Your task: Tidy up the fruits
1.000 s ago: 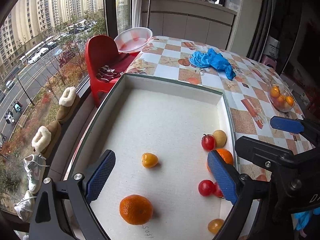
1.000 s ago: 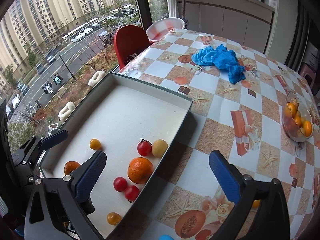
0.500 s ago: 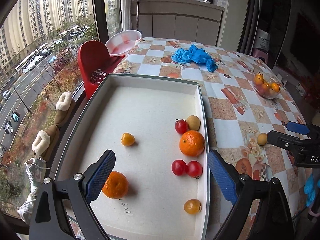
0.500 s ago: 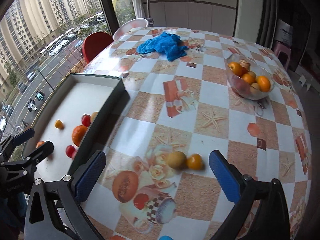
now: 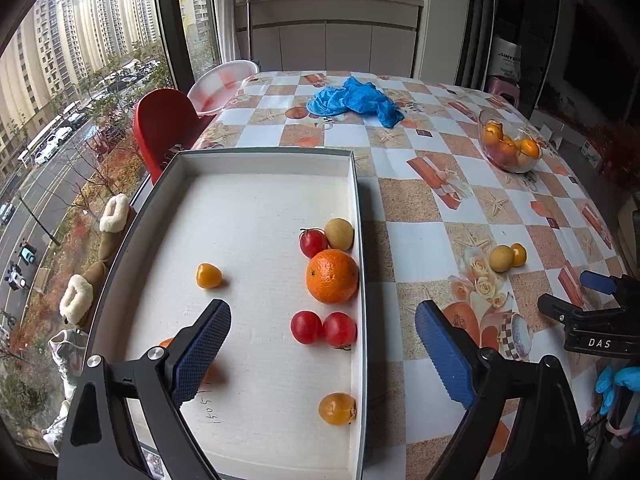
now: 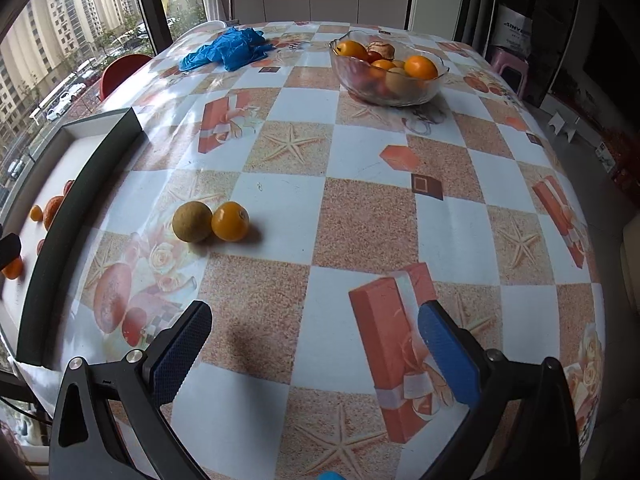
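A white tray (image 5: 256,160) holds a large orange (image 5: 332,276), red tomatoes (image 5: 323,329), a tan fruit (image 5: 339,234), small yellow-orange fruits (image 5: 208,275) and an orange half hidden behind my left finger. My left gripper (image 5: 322,354) is open and empty above the tray's near part. A tan fruit (image 6: 192,221) and a yellow-orange fruit (image 6: 230,221) touch each other on the tablecloth right of the tray (image 6: 72,200). A glass bowl (image 6: 436,80) of fruit stands farther back. My right gripper (image 6: 314,350) is open and empty above the cloth, near side of the two loose fruits.
A blue crumpled glove (image 5: 354,100) lies at the table's far side. A red chair (image 5: 160,128) and a white basin (image 5: 222,84) stand by the window left of the table. The right gripper shows at the left wrist view's right edge (image 5: 592,312).
Both grippers pulled back and swung right. The left view now takes in the whole tray and table. The right view moved from the tray to the two loose fruits and the bowl.
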Action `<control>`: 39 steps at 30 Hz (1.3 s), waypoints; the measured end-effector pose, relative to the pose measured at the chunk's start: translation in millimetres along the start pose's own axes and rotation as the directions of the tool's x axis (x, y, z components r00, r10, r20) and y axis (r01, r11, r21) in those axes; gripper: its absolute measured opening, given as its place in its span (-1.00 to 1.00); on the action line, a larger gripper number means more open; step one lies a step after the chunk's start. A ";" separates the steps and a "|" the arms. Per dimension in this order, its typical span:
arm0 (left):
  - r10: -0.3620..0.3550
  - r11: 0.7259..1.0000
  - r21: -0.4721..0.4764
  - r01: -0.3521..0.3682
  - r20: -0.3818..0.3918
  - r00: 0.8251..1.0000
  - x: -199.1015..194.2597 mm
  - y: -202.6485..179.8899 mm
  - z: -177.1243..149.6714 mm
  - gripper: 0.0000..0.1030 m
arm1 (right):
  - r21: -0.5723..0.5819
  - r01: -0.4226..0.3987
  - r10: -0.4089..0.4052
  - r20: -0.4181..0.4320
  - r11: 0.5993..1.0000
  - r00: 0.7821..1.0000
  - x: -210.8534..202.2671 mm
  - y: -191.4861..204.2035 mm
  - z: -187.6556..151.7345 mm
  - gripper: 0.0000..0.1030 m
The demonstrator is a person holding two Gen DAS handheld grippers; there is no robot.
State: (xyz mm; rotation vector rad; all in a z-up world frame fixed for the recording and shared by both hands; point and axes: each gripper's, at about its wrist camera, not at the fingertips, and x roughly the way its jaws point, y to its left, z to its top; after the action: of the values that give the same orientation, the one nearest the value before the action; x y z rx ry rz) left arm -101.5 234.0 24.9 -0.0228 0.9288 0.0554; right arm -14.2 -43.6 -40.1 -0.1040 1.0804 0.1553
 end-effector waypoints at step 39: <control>-0.042 0.993 0.105 0.051 -0.081 0.996 40.0 -86.5 6.4 0.83 | -0.152 -0.109 0.116 0.038 0.982 0.992 25.4 34.0 37.1 0.41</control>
State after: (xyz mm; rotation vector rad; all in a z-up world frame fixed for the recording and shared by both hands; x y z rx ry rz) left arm -67.4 149.4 -3.7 0.0527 1.0083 -0.0386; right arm 23.7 -2.2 -45.5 -0.1733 1.0276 0.3399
